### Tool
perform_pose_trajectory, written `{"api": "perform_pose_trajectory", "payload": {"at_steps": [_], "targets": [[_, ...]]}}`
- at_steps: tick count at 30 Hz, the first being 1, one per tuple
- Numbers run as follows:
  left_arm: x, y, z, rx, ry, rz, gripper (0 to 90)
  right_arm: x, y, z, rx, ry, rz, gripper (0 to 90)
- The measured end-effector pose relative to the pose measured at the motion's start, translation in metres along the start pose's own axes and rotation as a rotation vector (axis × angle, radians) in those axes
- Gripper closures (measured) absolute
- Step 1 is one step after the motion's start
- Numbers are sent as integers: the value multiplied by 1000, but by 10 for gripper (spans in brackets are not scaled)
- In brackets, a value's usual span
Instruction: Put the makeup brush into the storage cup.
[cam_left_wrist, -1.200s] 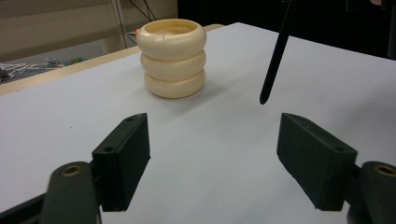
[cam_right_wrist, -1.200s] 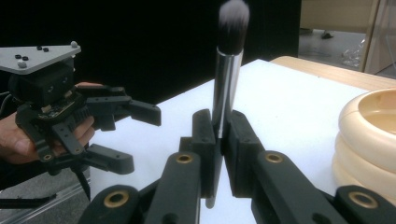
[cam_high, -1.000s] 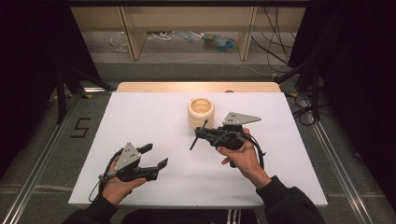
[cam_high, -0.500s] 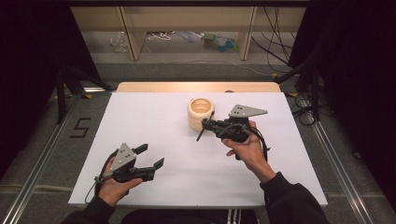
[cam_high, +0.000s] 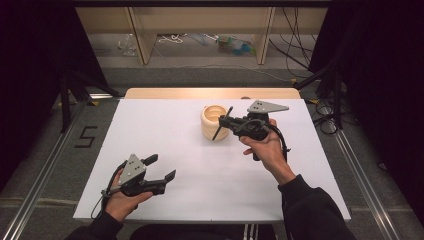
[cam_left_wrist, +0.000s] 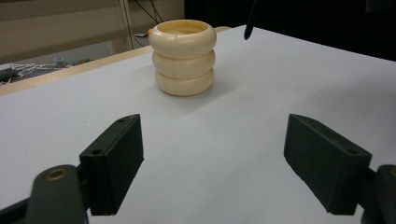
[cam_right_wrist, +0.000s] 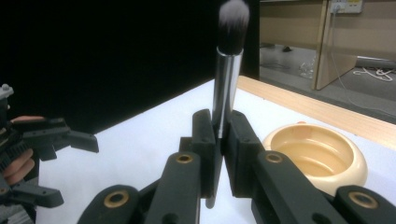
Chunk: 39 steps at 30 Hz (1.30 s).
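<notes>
From the high view, my right gripper (cam_high: 226, 121) holds a makeup brush (cam_high: 222, 123) just beside the cream ribbed holder (cam_high: 214, 122), which stands near the far edge of the surface, a little right of middle. My left gripper (cam_high: 161, 168) rests near the near-left corner, well apart from both.

The left gripper view looks along my fingers (cam_left_wrist: 112, 163), spread wide with nothing between them. It shows the holder (cam_left_wrist: 184, 56) as three stacked rings, squat and upright; I judge it stable but light enough to tip if nudged. A dark tip of the brush (cam_left_wrist: 250, 21) hangs just beside its rim.

The right gripper view shows what the others do not: my fingers (cam_right_wrist: 243, 149) are closed on the metal ferrule of the brush (cam_right_wrist: 226, 79), bristles up. I judge the ferrule stiff but slippery, the bristles soft, so gripping low on the metal suits. The holder (cam_right_wrist: 317, 158) is open and hollow.
</notes>
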<state>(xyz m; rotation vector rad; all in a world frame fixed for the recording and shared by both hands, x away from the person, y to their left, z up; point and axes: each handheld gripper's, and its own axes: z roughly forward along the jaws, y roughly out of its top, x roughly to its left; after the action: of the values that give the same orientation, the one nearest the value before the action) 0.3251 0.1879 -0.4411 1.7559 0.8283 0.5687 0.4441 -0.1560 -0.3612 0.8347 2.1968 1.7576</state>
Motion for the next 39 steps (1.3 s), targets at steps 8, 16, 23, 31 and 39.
{"api": "perform_pose_trajectory", "payload": {"at_steps": [8, 16, 23, 31, 39], "targets": [[0, 0, 1, 4, -3, 4, 193, -6, 8, 2, -5, -23, -2, 841], [-1, 0, 2, -1, -9, 8, 193, -16, 15, 4, -21, -49, 11, 841], [-1, 0, 3, -5, -10, 1, 193, -23, 20, 6, -19, -80, 8, 841], [-1, 0, 2, 3, -11, 7, 194, -29, 25, 11, -9, -110, -2, 841], [-1, 0, 3, 2, -13, 2, 194, -39, 29, 15, 0, -139, -5, 841]]}}
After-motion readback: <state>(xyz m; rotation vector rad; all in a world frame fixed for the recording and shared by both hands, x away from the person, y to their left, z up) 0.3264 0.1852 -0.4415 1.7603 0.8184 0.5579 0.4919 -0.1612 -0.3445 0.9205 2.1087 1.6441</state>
